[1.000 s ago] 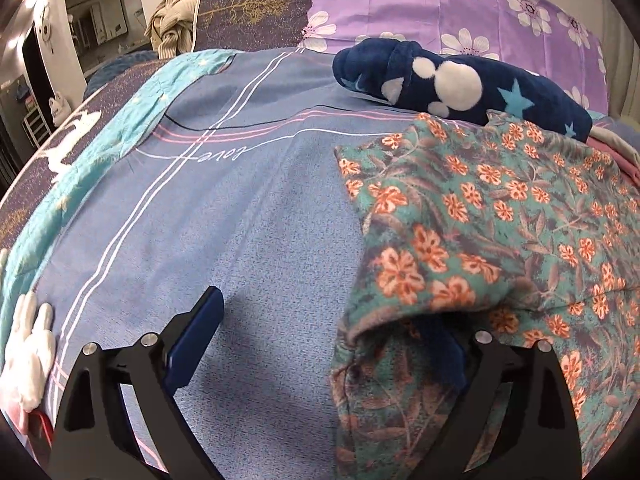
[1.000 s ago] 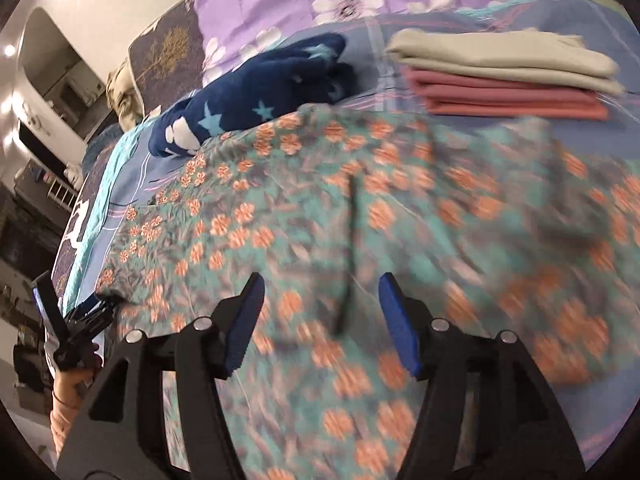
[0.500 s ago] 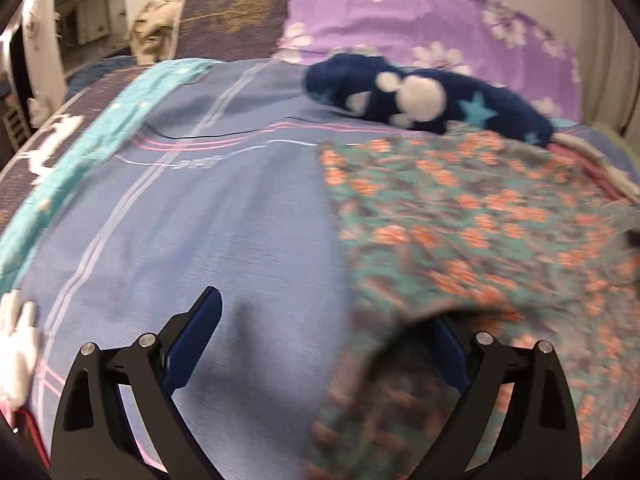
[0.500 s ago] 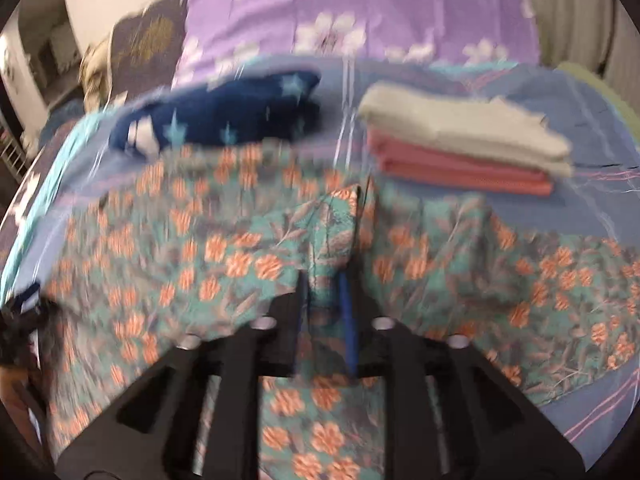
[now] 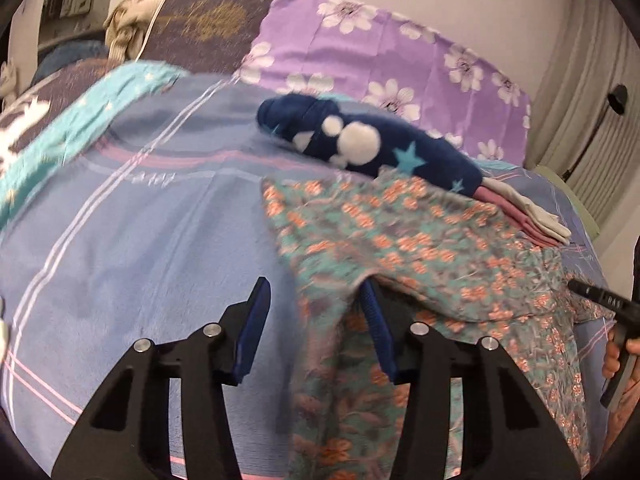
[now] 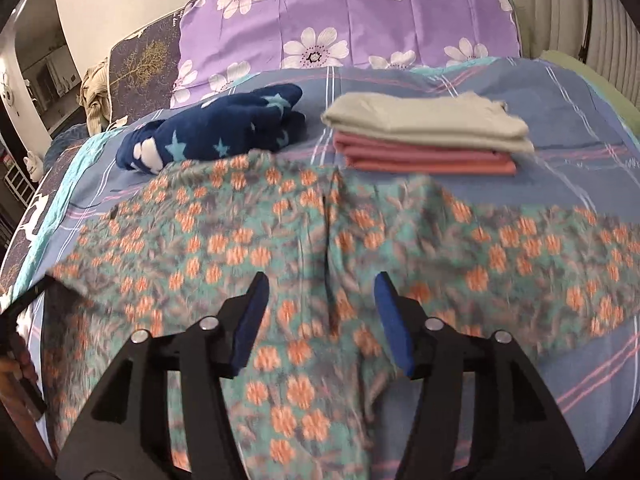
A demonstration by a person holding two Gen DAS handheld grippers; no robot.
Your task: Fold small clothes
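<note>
I am holding both tools with fingers apart over the floral garment point(image 6: 304, 248), lying spread on the bed point(image 5: 120, 220) before the folded stack point(image 6: 428, 140): left tool point(image 5: 316, 320), right tool point(image 6: 320, 316).

teal garment point(image 6: 280, 240) — orange flowers, purple pillow point(image 6: 360, 20) — white flowers

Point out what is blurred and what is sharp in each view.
Left wrist view: floral garment and blue bedsheet smear with motion, left hand-held gripper stays crisp. Right wrist view: garment smeared, folded stack slightly soft, right hand-held gripper sharp.
</note>
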